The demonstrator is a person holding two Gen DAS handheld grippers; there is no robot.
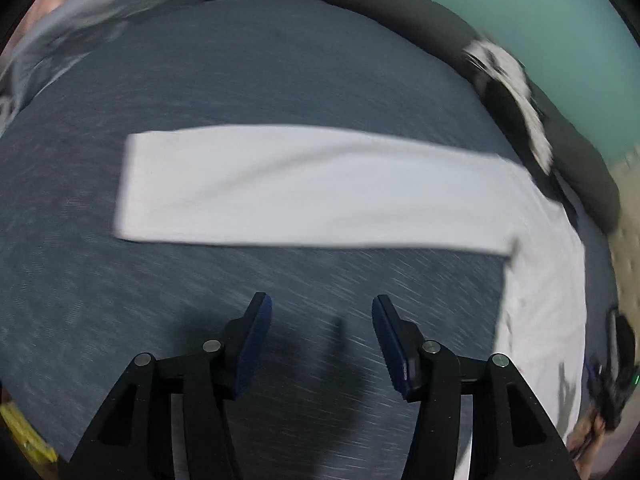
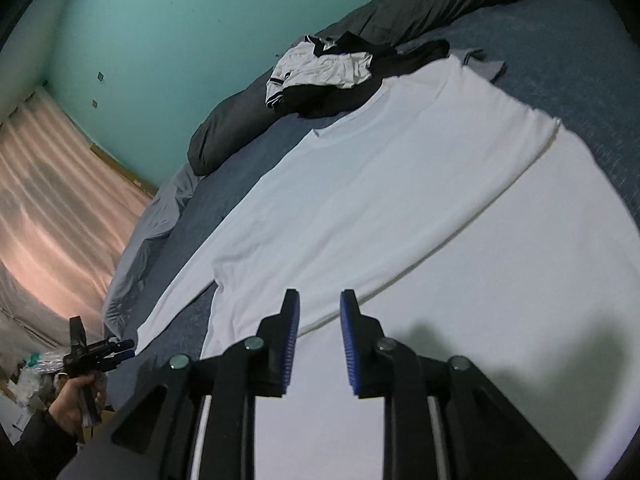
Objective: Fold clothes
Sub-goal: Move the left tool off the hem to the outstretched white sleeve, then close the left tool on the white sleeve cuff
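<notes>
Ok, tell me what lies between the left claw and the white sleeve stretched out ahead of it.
Only bare blue bedcover. In the left wrist view, nothing sits between the open left claw and the white sleeve.

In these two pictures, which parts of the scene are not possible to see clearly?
- Left wrist view: motion blur smears the black-and-white garment; its type is unreadable.
- Left wrist view: the white shirt body runs off the right edge.
- Right wrist view: the shirt's hem is hidden behind the right tool.
- Right wrist view: the left tool is too small to judge.

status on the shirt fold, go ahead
Left gripper open, empty. Right gripper open, empty above white shirt. One side folded in, one sleeve out flat. Dark clothes pile touching collar.
</notes>
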